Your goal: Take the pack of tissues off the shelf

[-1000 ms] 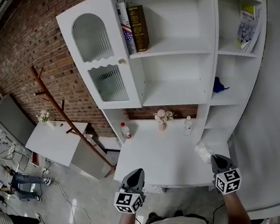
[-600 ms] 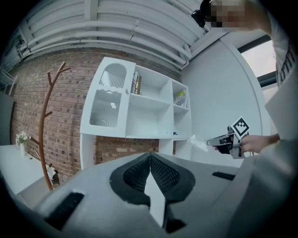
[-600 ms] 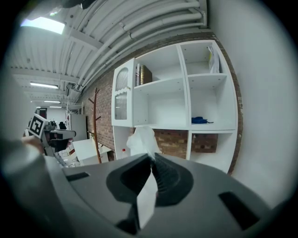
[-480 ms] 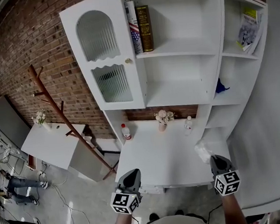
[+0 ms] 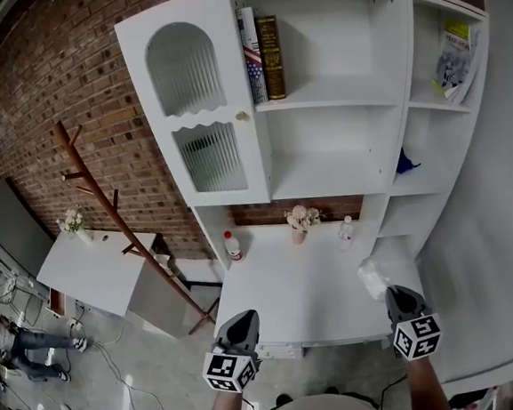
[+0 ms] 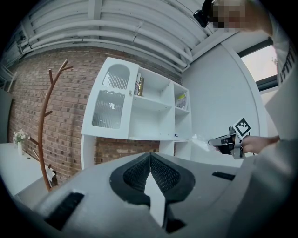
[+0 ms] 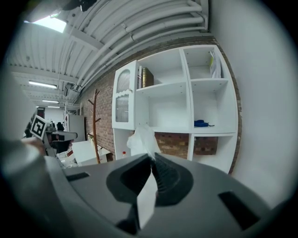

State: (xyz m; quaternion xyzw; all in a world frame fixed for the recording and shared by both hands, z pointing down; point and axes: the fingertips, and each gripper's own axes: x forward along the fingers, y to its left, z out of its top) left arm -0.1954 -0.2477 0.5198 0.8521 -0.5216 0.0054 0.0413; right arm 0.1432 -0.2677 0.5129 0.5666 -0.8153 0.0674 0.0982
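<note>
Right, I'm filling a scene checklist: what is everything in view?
shelf unit: one, white, on brick wall
books: at least two, dark, top shelf
booklets: few, pale, top right compartment
blue item: one, right middle compartment
flower vase: one, pale, under shelves
red-capped bottle: one, left of vase
clear bottle: one, right of vase
coat stand: one, brown, left of unit
pack of tissues: one, white, in right tool
left tool: grey, shut, empty
right tool: grey, shut on it

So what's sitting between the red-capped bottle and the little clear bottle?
A small pot of pale flowers stands between them, shown in the head view.
</note>
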